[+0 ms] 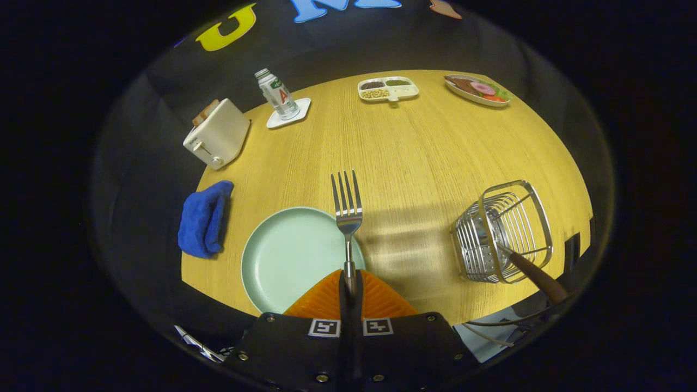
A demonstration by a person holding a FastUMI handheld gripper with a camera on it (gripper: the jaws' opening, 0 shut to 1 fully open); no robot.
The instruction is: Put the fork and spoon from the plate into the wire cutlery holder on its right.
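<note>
Gripper (349, 284) fingers are clamping tight on the fork (347, 209) handle, holding it tines-forward over the plate (283, 256) rim, wire cutlery holder (503, 231) lying right of the plate.

The metal fork (347, 209), clamped by its handle between the gripper's (350, 283) closed fingers, points tines-forward above the empty pale-green plate (283, 261) at the table's near edge, while the brown-handled spoon (531, 272) leans in the wire holder (503, 231) near the table's right edge.
</note>
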